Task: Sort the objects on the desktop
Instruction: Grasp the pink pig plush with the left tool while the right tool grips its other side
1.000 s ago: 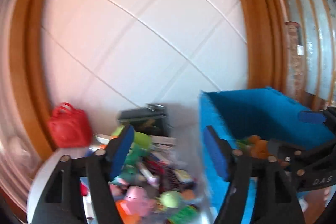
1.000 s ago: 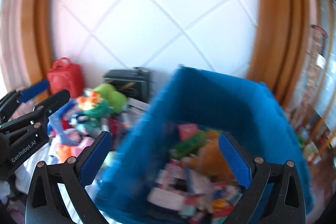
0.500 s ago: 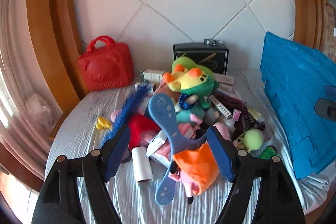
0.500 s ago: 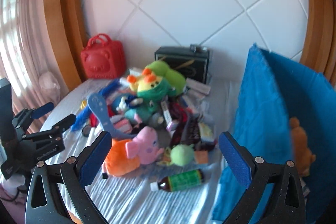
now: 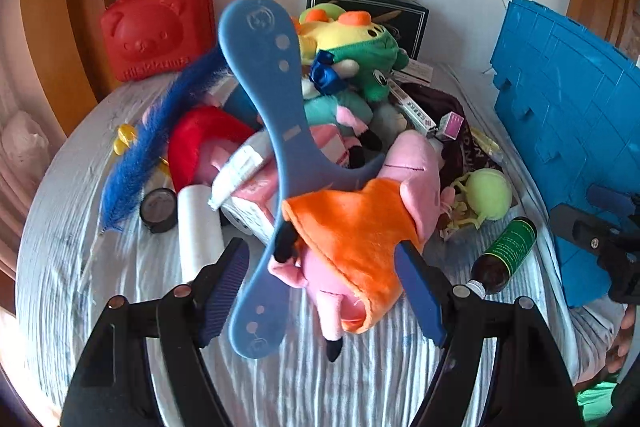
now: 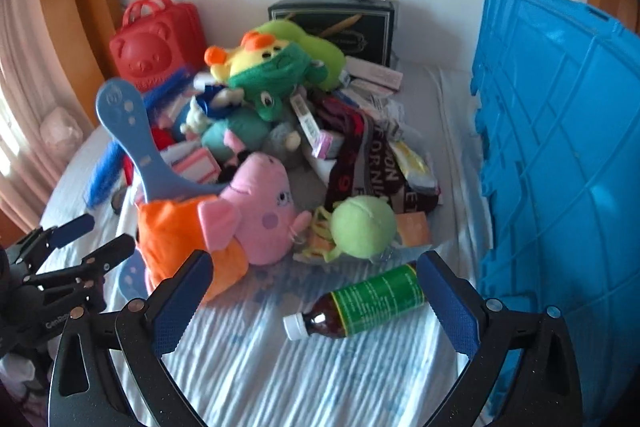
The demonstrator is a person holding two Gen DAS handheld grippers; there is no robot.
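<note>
Toy pile on the white table, blue crate beside it. Left claw apart over the pig; right claw apart around the bottle, not touching.

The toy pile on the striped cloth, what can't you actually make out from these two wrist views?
- Inside of the blue plastic crate: both views show only its outer wall.
- Lower body of the pink plush pig in the orange dress: right wrist view, hidden behind the right claw's finger.
- Small print on the brown bottle's green label: too small and blurred in both views.
- Items under the pile: covered by the green-and-yellow plush toy.
</note>
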